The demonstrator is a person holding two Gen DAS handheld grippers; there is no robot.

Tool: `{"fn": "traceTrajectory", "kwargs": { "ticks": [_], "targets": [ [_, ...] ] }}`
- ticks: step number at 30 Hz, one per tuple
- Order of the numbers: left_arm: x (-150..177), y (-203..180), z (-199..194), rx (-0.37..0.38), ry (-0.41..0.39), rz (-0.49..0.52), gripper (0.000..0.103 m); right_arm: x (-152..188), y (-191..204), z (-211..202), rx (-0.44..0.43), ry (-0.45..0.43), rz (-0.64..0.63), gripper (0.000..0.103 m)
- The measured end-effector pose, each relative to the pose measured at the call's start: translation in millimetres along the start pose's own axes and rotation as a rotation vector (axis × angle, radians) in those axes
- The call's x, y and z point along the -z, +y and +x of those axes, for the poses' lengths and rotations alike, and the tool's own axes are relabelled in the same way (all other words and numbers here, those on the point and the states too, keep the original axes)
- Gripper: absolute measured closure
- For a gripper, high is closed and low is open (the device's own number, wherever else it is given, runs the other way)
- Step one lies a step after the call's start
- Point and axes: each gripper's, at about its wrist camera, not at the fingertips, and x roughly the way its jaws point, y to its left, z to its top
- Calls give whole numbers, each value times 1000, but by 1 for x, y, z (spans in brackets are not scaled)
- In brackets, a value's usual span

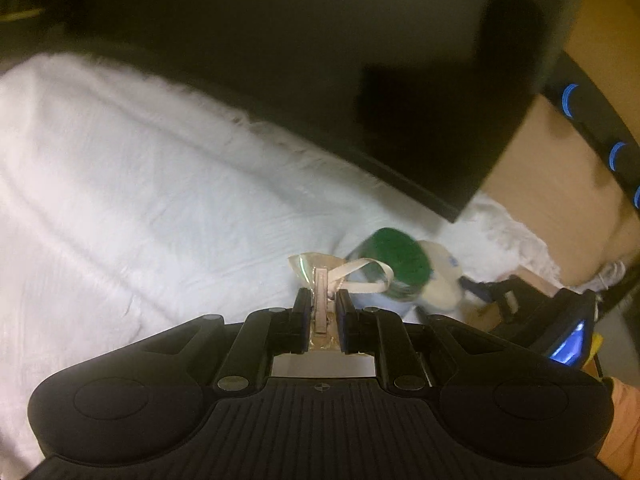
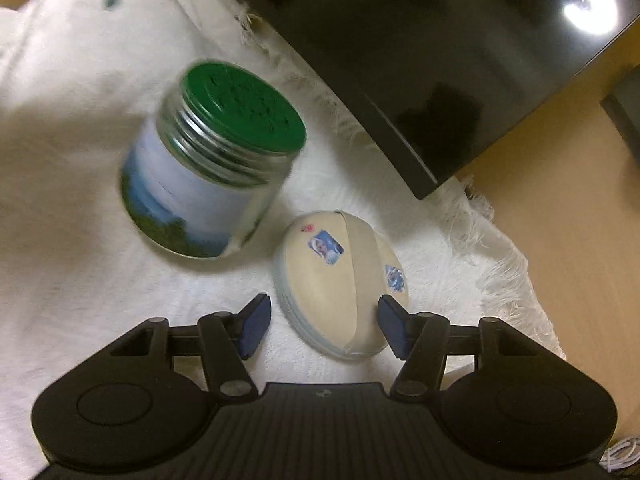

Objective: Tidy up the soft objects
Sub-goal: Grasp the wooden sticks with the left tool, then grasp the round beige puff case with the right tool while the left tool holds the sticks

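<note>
Left claw: closed on a small clear plastic packet with a cream ribbon loop, held clear above the white fringed towel. Right claw: spread wide, empty, blue pads either side of the near end of a cream rounded soft pouch with small blue stickers; no contact visible on the left pad, right pad just beside the pouch or touching it, cannot tell which. Pouch lying on the towel, just beside a tilted clear glass jar with green screw lid and blue-and-white label; jar blurred, base on or near the towel, contact with the pouch not determinable. Behind both, edge of a glossy black panel overlapping the towel's far side; light wooden desk exposed to the right of the fringe. Progress, as judged: early to middle stage. One soft item lifted but not yet placed; pouch bracketed but not yet gripped. No sorted group or receiving container visible in either view. Remaining: closure on the pouch, transfer and placement of both items.
</note>
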Motion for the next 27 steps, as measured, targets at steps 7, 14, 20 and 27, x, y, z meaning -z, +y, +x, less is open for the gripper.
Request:
{"fn": "traceTrajectory", "kwargs": {
  "ticks": [7,14,20,27],
  "targets": [
    [5,15,18,6,27,-54,87,-4,-34,-11,4,-34,151,69],
    [0,14,25,32,28,-50,87,-11,-22,-11,102,-19,128,58],
    [-6,19,25,22,18,-54,87,-9,-3,16,106,15,87,58],
    [2,31,31,10,48,-97,87,-12,20,20,161,-14,12,52]
  ]
}}
